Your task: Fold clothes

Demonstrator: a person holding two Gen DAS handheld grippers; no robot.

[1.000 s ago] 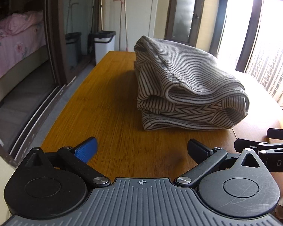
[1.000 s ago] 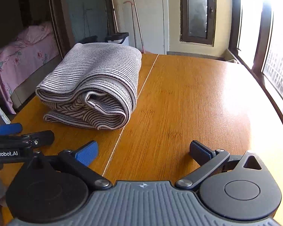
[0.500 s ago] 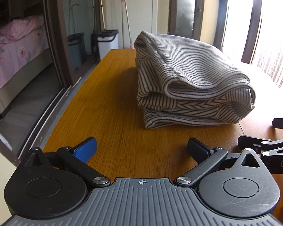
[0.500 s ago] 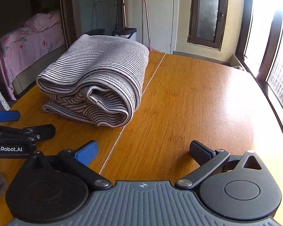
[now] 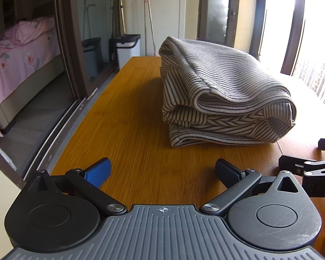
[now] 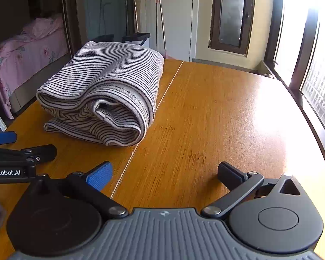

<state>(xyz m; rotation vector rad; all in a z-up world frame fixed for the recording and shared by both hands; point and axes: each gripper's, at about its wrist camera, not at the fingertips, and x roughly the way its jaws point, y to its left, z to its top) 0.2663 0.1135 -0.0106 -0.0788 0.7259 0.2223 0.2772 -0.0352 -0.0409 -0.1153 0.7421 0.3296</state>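
Observation:
A striped grey-and-white garment (image 5: 223, 95) lies folded in a thick bundle on the wooden table (image 5: 130, 130). In the right wrist view the same folded garment (image 6: 106, 91) sits left of the table's centre seam. My left gripper (image 5: 162, 170) hovers open above the table, short of the bundle's near edge, nothing between its fingers. My right gripper (image 6: 165, 173) is open too, over bare wood to the right of the bundle. Each gripper shows at the edge of the other's view: the right one (image 5: 301, 153), the left one (image 6: 21, 145).
The table's left edge (image 5: 75, 134) drops to a floor with a sliding-door track. Beyond it stands a bed with pink bedding (image 5: 21, 54). Bins (image 5: 127, 47) and mop handles stand past the far end. Windows (image 6: 314, 65) line the right side.
Both grippers have pulled back slightly and risen, tilting a little; the folded garment has stayed in place. Both remain open.

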